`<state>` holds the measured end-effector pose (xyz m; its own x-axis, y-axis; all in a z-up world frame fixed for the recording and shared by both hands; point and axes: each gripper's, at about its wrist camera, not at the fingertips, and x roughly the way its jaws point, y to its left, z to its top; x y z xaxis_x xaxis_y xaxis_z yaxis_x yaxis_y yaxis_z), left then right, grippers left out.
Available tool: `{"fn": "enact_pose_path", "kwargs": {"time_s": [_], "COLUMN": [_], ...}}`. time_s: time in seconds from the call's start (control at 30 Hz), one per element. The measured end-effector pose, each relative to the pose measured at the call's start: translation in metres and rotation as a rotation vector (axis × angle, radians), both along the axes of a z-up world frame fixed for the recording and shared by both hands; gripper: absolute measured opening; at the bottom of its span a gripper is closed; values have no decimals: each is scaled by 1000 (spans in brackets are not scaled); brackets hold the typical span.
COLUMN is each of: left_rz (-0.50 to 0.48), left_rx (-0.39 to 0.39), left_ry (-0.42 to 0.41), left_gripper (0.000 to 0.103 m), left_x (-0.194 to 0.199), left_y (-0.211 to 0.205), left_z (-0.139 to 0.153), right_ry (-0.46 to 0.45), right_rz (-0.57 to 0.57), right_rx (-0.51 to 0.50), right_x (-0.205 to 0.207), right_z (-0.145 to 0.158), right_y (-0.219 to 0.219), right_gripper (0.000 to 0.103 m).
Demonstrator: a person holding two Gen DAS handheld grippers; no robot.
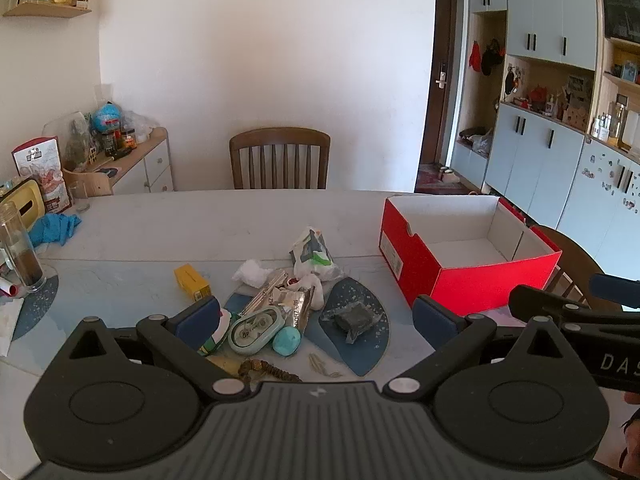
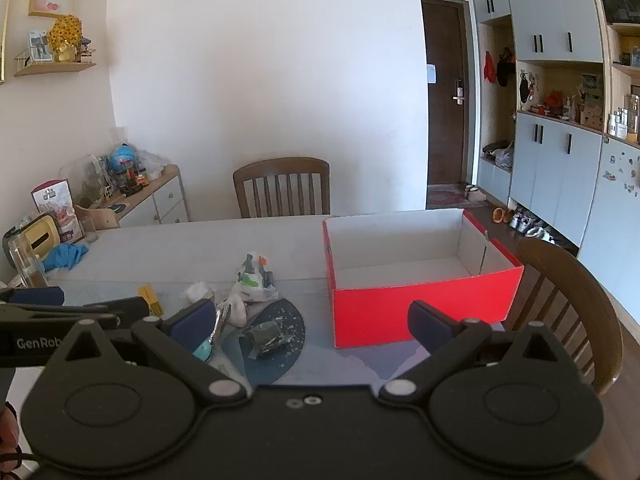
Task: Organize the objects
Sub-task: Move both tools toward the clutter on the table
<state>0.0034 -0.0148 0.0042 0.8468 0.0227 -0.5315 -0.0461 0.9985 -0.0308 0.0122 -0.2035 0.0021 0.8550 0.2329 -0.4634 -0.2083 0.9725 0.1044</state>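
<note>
A heap of small items lies mid-table: a yellow box, a white plastic bag, crumpled tissue, silver foil packets, a mint oval case, a turquoise lump and a dark wrapped block on a blue mat. To the right stands an empty red box with a white inside. My left gripper hovers open above the heap, holding nothing. My right gripper is open too, near the red box and the dark block.
A wooden chair stands at the far side, another chair at the right. A glass jar, blue cloth and yellow tissue holder crowd the table's left end. Cabinets line the right wall.
</note>
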Motion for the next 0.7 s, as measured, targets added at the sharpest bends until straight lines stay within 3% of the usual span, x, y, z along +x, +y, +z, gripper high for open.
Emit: {"fn": "enact_pose_path", "kwargs": {"time_s": [0.27, 0.7], "left_rz": [-5, 6], "left_rx": [-43, -46], "left_ry": [-13, -34], "left_gripper": [103, 103], "left_x": [5, 10], "left_y": [7, 13], "left_z": [0, 0], "right_ry": [-9, -16], "right_rz": [8, 30], "right_rx": [-1, -5], "right_x": [6, 14], "right_z": [-4, -5], "right_y": [3, 10], "right_gripper": [102, 102]}}
